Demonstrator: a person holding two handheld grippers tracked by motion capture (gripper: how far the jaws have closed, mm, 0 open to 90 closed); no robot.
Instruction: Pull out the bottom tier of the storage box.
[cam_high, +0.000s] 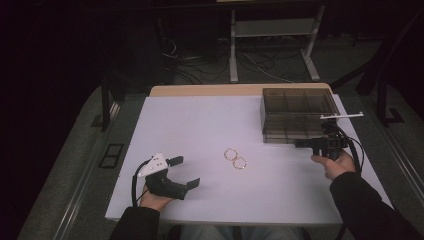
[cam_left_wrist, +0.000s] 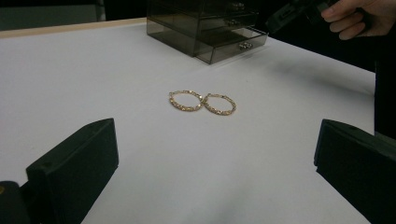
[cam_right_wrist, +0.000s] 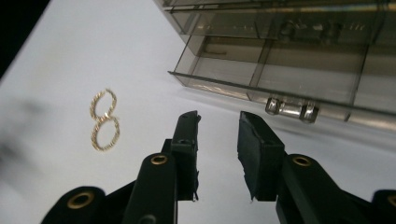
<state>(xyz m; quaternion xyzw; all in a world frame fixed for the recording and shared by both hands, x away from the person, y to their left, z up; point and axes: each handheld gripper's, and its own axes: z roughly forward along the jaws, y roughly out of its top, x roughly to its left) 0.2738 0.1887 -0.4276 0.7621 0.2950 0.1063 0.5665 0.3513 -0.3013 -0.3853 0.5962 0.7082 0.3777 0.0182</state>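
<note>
Two gold hoop earrings (cam_high: 235, 159) lie side by side and touching near the middle of the white table (cam_high: 190, 125). My left gripper (cam_high: 186, 171) rests near the front left edge, jaws wide open and empty, aimed at the earrings (cam_left_wrist: 201, 102) some way ahead. The right gripper (cam_high: 298, 144) hovers just in front of a smoky clear drawer box (cam_high: 295, 117). Its jaws (cam_right_wrist: 218, 116) stand a little apart with nothing between them. The box's bottom drawer (cam_right_wrist: 280, 79) is pulled out slightly, and its clear knob (cam_right_wrist: 292, 108) sits just beyond the right jaw tip. The earrings (cam_right_wrist: 103, 120) lie to the left.
The drawer box (cam_left_wrist: 205, 28) stands at the table's back right, its upper drawers closed. The person's right hand (cam_left_wrist: 359, 16) holds its gripper near the box. Beyond the table are a metal rack's legs (cam_high: 272, 50) and loose cables on the dark floor.
</note>
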